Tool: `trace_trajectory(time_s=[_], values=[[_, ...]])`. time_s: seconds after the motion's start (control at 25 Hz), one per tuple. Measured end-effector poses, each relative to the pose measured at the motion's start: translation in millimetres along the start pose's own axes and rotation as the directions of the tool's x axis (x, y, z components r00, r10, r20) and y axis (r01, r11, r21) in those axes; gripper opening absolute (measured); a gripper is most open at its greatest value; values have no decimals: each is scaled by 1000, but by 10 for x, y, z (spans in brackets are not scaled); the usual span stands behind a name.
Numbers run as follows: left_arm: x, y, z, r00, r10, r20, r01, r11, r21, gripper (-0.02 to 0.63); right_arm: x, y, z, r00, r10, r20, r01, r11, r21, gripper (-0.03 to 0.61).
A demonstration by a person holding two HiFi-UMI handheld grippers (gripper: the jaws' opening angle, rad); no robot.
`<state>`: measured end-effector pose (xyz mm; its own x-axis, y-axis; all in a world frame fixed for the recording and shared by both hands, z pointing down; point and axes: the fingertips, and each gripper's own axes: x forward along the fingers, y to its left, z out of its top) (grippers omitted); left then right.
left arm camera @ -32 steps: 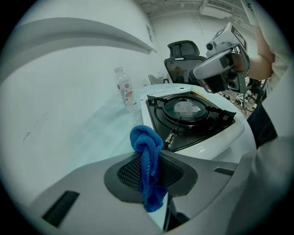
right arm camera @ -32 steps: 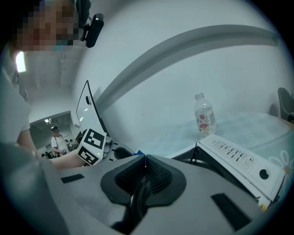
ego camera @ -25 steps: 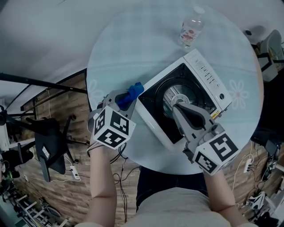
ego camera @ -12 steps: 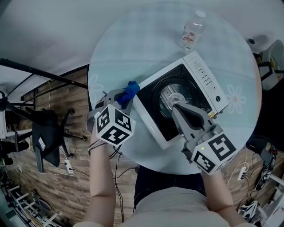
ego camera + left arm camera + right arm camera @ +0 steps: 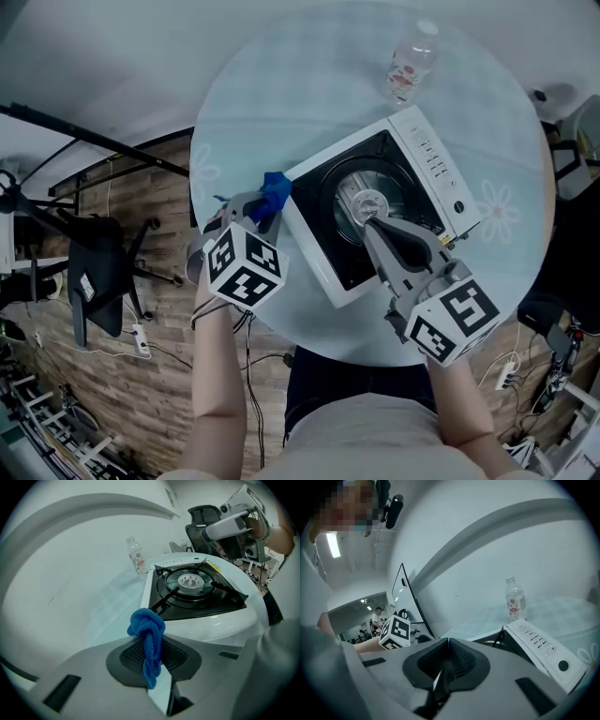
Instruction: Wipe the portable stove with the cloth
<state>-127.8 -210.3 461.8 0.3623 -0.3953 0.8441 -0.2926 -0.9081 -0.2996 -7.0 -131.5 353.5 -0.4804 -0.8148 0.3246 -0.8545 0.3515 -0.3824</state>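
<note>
The white portable stove [image 5: 441, 173] with its black burner top [image 5: 370, 202] lies askew on the round table [image 5: 300, 112]. My left gripper [image 5: 265, 202] is shut on a bunched blue cloth [image 5: 276, 191], held just off the stove's left corner. In the left gripper view the cloth [image 5: 147, 632] hangs knotted between the closed jaws, in front of the stove [image 5: 197, 616]. My right gripper [image 5: 373, 225] hovers over the burner, jaws shut with nothing in them. The right gripper view shows the stove's control panel [image 5: 541, 646] beyond the closed jaws.
A clear plastic water bottle [image 5: 409, 62] stands at the far side of the table, past the stove's control end. An office chair [image 5: 98, 281] and cables sit on the wooden floor to the left. The table's near edge [image 5: 309, 333] is close to my body.
My left gripper with the cloth has drifted slightly towards the far left along the stove's corner. The right gripper stays over the burner.
</note>
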Motion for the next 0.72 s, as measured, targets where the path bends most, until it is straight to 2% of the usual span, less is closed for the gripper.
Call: trace_trajectory(time_s=[0.24,0.44,0.72], values=[[-30,-74,-13,999,28,-35,-27,999,34,81,-48,42,7,1000,27,0,-27,1000,-11,23],[-64,-173,-7,999,21,-34,-20,1000,17,83,-117,39,9,999,45,-6,-45,999,-20,23],[-89,-296,-6,998,49,-46,-49,999,2,81,-173,57,-55,996,82,-28,-83,996,-35,23]])
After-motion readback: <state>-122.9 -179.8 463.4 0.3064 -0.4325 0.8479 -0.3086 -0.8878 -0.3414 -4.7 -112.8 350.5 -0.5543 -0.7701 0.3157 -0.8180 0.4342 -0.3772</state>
